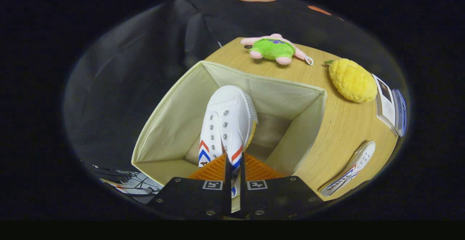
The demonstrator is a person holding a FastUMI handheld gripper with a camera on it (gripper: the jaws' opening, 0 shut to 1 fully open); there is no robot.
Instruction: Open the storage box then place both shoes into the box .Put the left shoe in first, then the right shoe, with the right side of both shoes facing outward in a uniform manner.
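Note:
My gripper is shut on the collar of a white canvas shoe with red and blue chevron stripes and metal eyelets. The shoe hangs toe-forward just ahead of the fingers, inside the mouth of an open cream fabric storage box. The box stands at the edge of a wooden table, its flaps out of the way and its floor partly visible past the shoe. A second matching white shoe lies on its side on the table to the right of the box and of the fingers.
Beyond the box lie a green and pink plush toy and a yellow pineapple plush. A book or booklet sits at the table's right edge. Left of the box the table ends and black cloth hangs.

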